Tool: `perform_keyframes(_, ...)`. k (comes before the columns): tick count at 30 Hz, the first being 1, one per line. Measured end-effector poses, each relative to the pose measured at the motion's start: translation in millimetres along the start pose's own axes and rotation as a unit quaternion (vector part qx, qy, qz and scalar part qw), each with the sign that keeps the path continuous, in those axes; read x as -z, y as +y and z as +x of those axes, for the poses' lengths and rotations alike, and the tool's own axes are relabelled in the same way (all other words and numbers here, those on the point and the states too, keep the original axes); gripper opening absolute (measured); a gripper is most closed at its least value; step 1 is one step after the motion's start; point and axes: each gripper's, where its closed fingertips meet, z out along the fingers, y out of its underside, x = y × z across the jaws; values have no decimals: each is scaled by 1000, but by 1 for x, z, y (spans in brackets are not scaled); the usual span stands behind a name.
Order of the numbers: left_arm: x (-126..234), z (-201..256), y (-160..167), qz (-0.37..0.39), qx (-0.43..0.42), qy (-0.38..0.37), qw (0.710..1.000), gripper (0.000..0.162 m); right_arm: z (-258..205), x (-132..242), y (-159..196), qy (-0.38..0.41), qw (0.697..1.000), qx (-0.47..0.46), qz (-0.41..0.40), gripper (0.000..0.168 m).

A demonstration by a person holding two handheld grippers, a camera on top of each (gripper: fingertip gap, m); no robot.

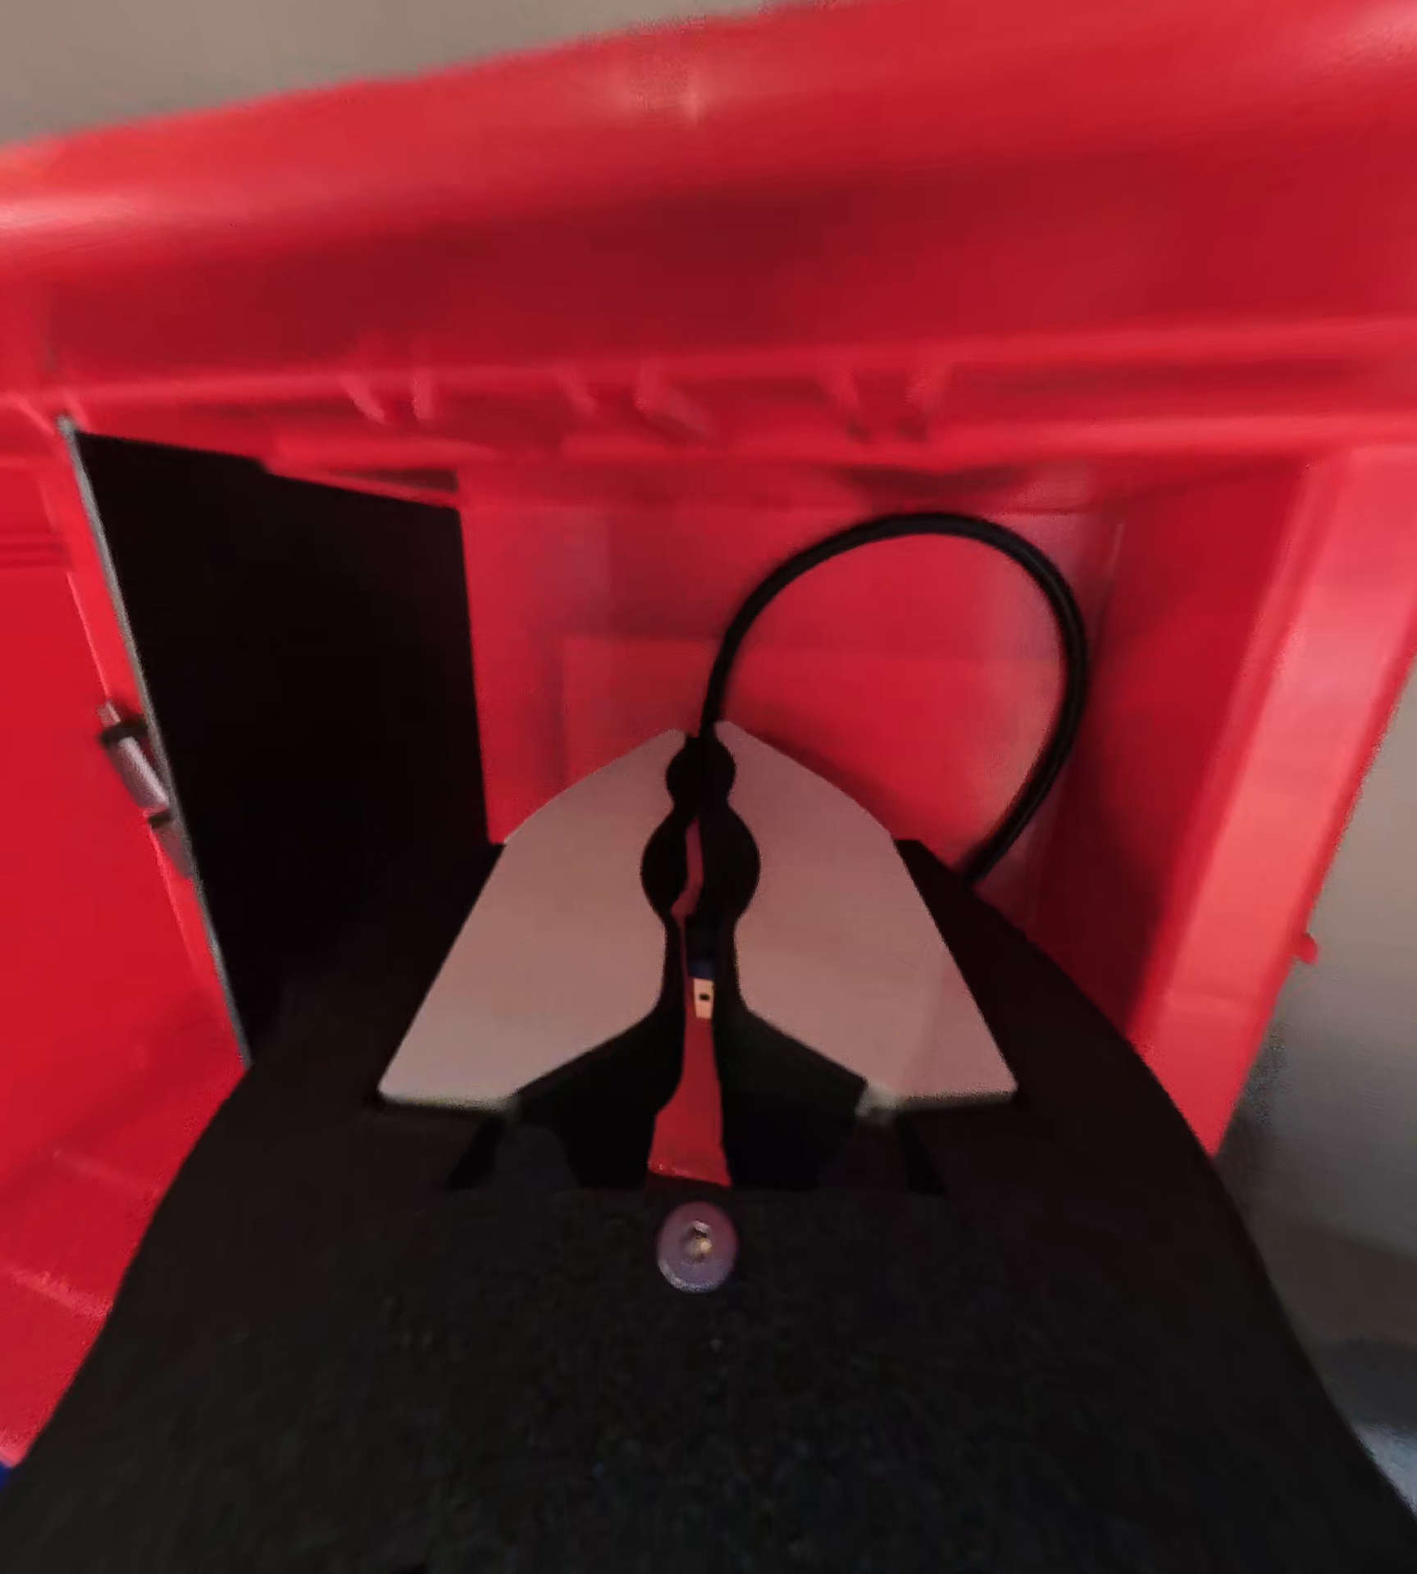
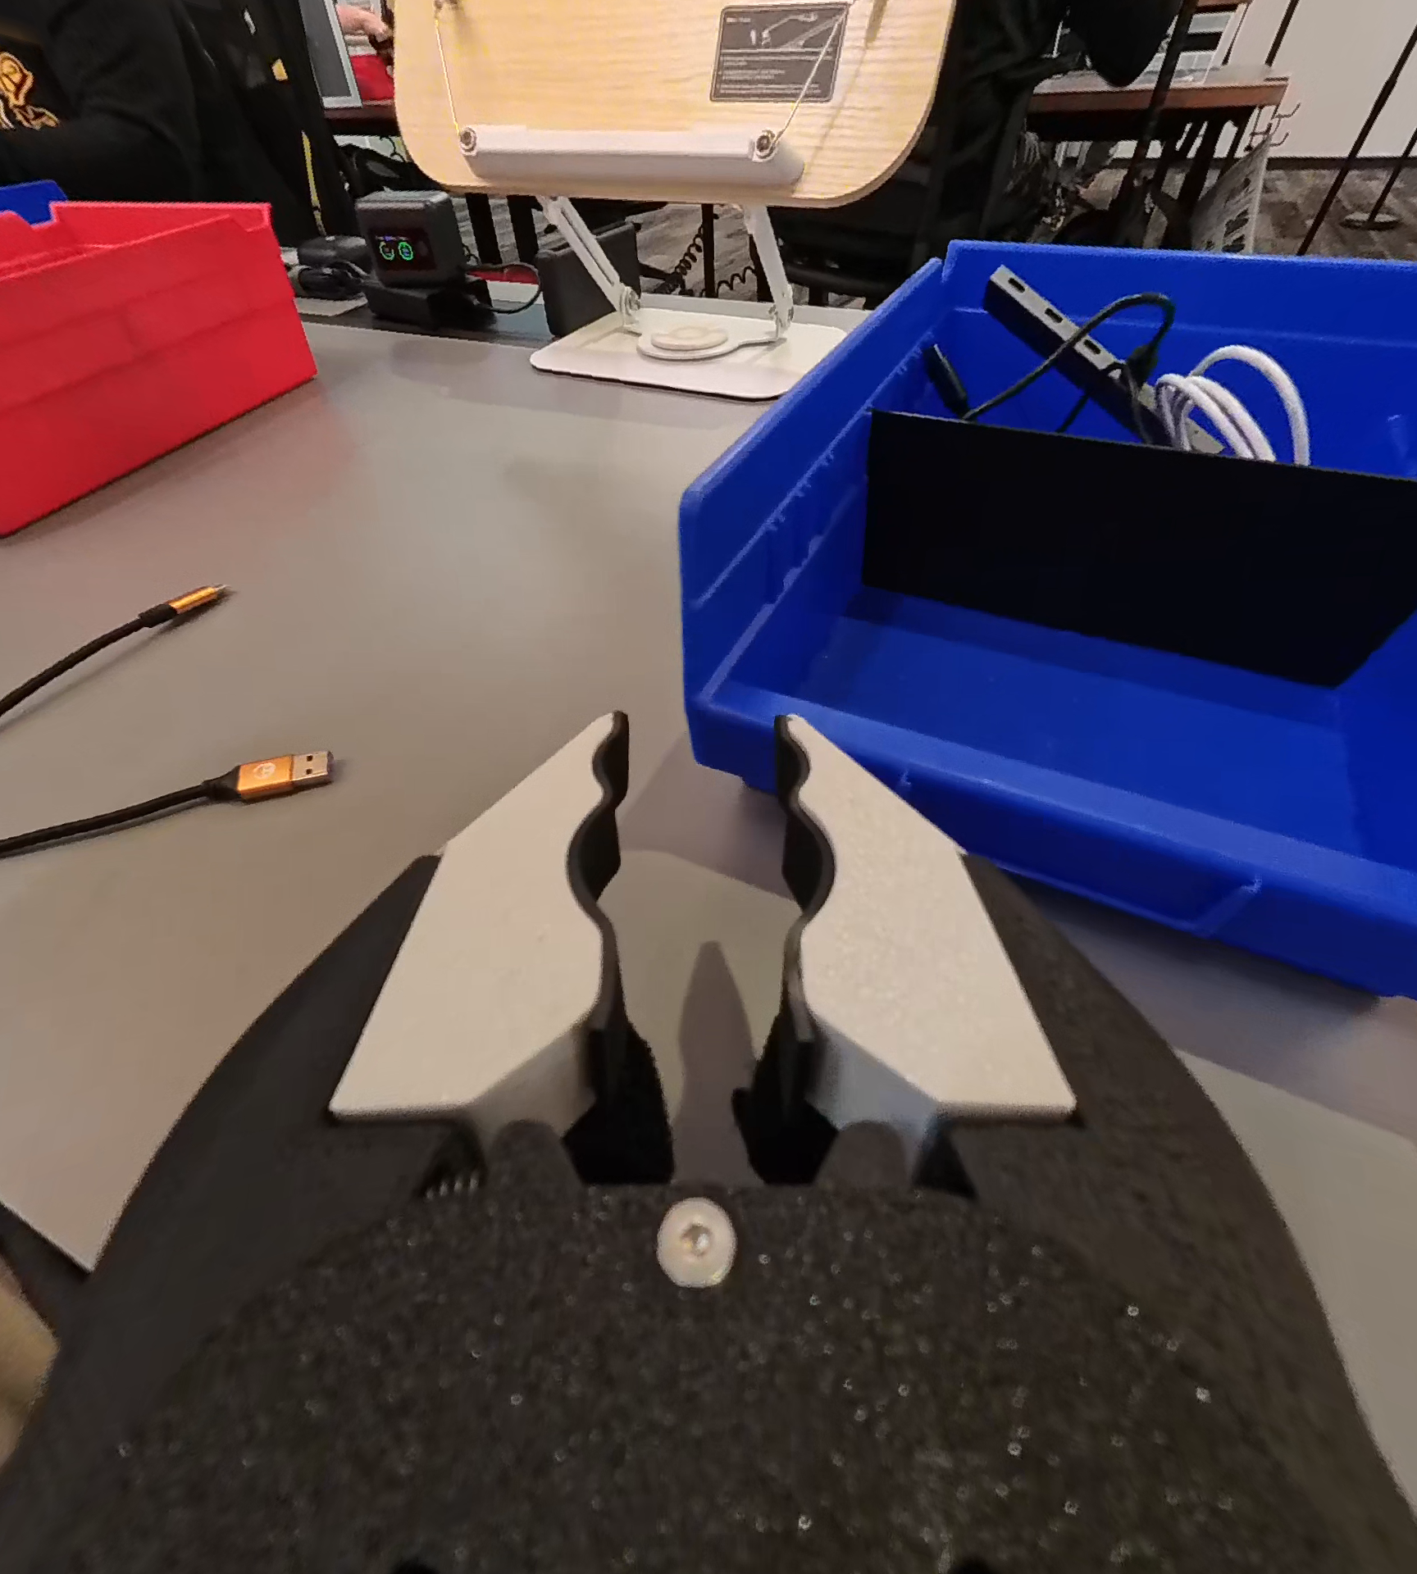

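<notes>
My left gripper [image 1: 701, 749] is shut on a thin black cable [image 1: 944, 545] that loops up and to the right from its tips. A small plug end [image 1: 702, 988] shows between the jaws. The gripper points into a red bin [image 1: 688, 298] with a black divider [image 1: 279, 681] at its left. My right gripper [image 2: 701, 732] is open and empty, low over the grey table [image 2: 432, 545], just in front of a blue bin [image 2: 1071, 766]. A black cable with orange USB plugs [image 2: 279, 777] lies on the table to its left.
The blue bin has a black divider [image 2: 1157, 545]; behind it lie a white coiled cable [image 2: 1233, 400], a dark hub [image 2: 1088, 358] and a black cable. The red bin also shows far left [image 2: 92, 358]. A wooden board on a white stand [image 2: 671, 102] stands behind.
</notes>
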Motion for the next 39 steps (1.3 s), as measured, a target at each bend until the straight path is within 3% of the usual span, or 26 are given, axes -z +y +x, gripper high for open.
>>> perform_keyframes(4, 38, -4, 0, 21, 9, -39, 999, 0, -3, 2, 0, -2, 1000, 5, 1, 32)
perform_keyframes(9, 121, -22, -19, 48, -7, -130, 990, 0, -5, 3, -2, -4, 1000, 9, 4, 32)
perform_keyframes(12, 144, -12, -31, 50, -3, -100, 994, 0, -7, 4, -3, -7, 1000, 13, 6, 32)
perform_keyframes(16, 101, 0, -10, -22, 52, -37, 998, 0, -9, 5, -5, -10, 1000, 15, 7, 32)
perform_keyframes(19, 68, -4, 31, -100, 149, -10, 984, 25, -10, 6, -5, -13, 1000, 13, 7, 32)
perform_keyframes(21, 55, -5, 45, -117, 182, 11, 976, 27, -11, 6, -5, -13, 1000, 13, 7, 32)
perform_keyframes(30, 11, -11, 57, -156, 89, 44, 983, 36, -12, 3, -1, -18, 1000, 12, 0, 32)
perform_keyframes(33, 7, -13, 56, -159, 89, 58, 982, 30, -11, 4, 0, -17, 1000, 8, -2, 32)
perform_keyframes(35, 7, -9, 58, -167, 86, 72, 980, 17, -9, 4, 1, -16, 1000, 5, -3, 32)
perform_keyframes(39, 10, -8, 62, -181, 32, 45, 982, 16, -9, 4, 2, -18, 1000, 2, -5, 32)
